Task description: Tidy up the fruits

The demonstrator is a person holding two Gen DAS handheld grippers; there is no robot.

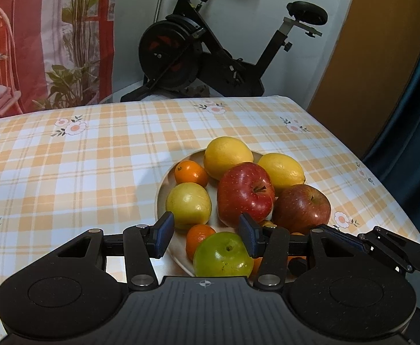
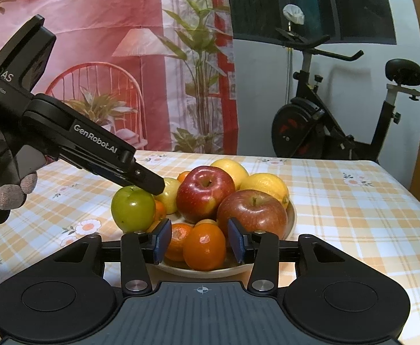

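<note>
Red, yellow, green and orange fruits lay heaped on the round cream plate (image 2: 292,215) on the checked desk (image 1: 66,172); none showed elsewhere, so sorting looked nearly finished. Both the left hand-held gripper (image 1: 207,235) and right hand-held gripper (image 2: 200,240) were spread, empty.

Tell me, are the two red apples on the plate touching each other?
Touching: the right wrist view shows the brighter red apple pressed against the darker red apple, no gap.
</note>
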